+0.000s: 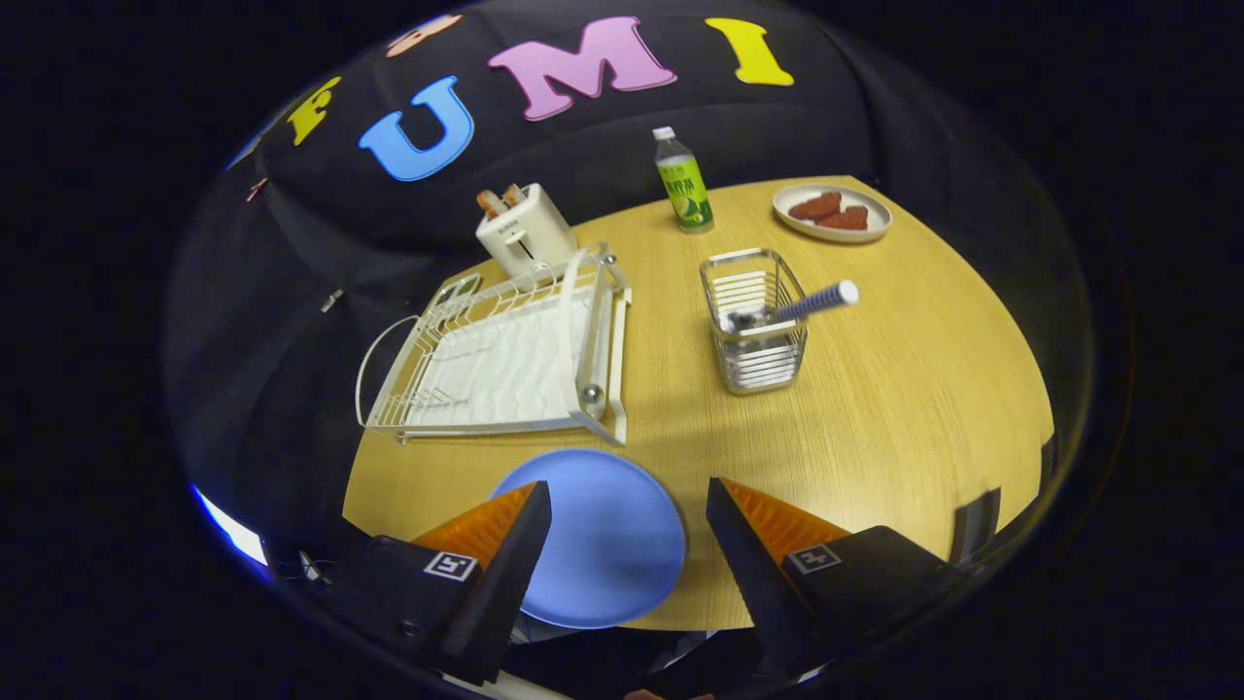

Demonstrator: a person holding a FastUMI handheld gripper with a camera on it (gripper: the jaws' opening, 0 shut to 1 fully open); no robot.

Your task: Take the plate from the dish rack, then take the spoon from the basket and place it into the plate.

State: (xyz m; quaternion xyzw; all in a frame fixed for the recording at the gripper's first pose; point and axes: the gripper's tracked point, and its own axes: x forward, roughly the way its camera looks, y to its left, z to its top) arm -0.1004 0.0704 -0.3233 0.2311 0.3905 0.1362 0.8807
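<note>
Blue plate (607,544) between parted tool (627,501) fingers

Blue plate (607,540), white dish rack (505,355), silver wire basket (753,326), blue-and-white striped spoon (812,302) handle, pale wood-grain table (875,389)

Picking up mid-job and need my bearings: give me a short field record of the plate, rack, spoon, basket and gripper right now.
plate: blue plate flat on the table, out of the rack, between the open fingers
dish rack: white rack beyond the plate, no dishes in it
spoon: striped-handled spoon in the basket, handle leaning out
basket: wire basket beside the rack
gripper: open, holding nothing
next: probably go for the spoon
</note>
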